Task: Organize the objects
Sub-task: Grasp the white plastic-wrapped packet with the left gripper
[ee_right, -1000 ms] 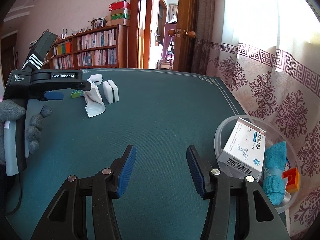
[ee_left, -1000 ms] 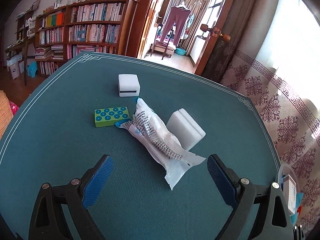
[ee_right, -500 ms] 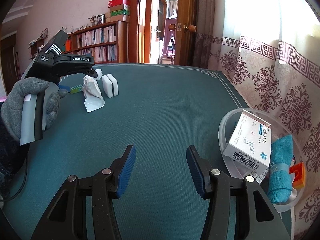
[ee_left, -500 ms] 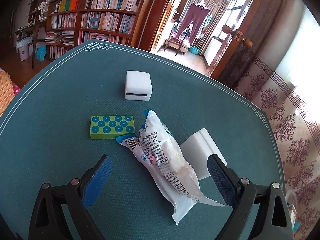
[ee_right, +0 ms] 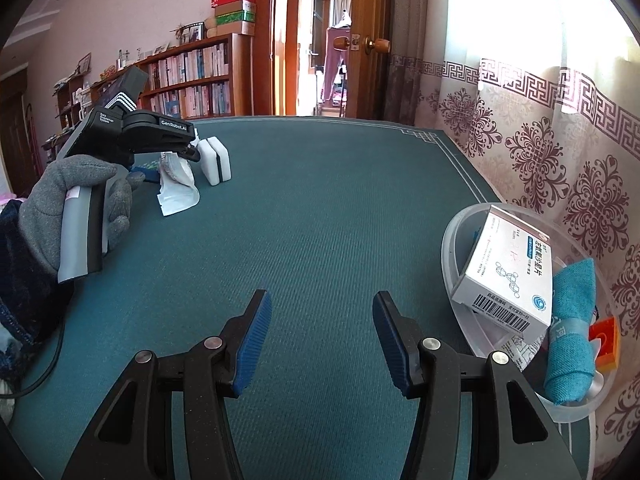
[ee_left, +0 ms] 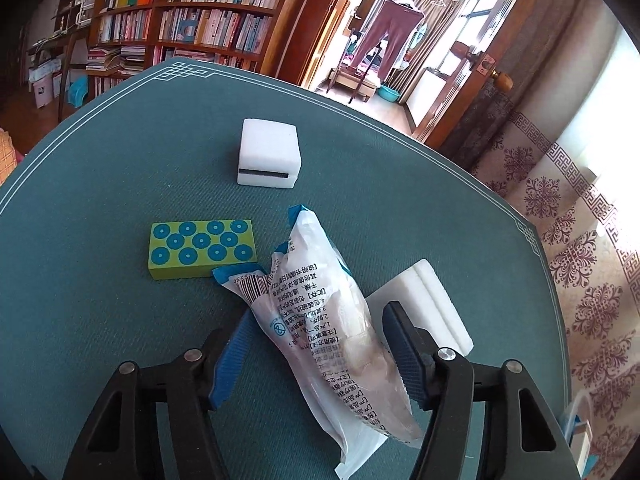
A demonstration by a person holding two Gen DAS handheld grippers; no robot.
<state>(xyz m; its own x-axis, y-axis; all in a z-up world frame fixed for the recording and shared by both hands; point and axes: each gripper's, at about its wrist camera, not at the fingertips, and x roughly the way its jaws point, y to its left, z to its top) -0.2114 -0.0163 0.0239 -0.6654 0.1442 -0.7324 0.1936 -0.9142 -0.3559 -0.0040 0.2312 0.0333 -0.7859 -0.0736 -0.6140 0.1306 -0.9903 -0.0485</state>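
Note:
A white printed plastic packet (ee_left: 320,312) lies on the green table, between the jaws of my left gripper (ee_left: 316,344). The jaws stand on either side of it, narrowed but still apart; I cannot tell whether the pads touch it. The packet also shows in the right wrist view (ee_right: 176,184). A green block with blue dots (ee_left: 200,250) lies just left of the packet. One white sponge (ee_left: 268,154) sits farther back, another (ee_left: 424,308) to the packet's right. My right gripper (ee_right: 322,340) is open and empty above bare table.
A clear round tub (ee_right: 456,240) at the right table edge holds a white medicine box (ee_right: 508,272), a rolled teal cloth (ee_right: 570,332) and an orange block (ee_right: 604,340). Curtains hang to the right, bookshelves and a doorway stand behind.
My left gripper has moved forward and down over the packet, and its jaws have narrowed around it. The right gripper has stayed about where it was, still open.

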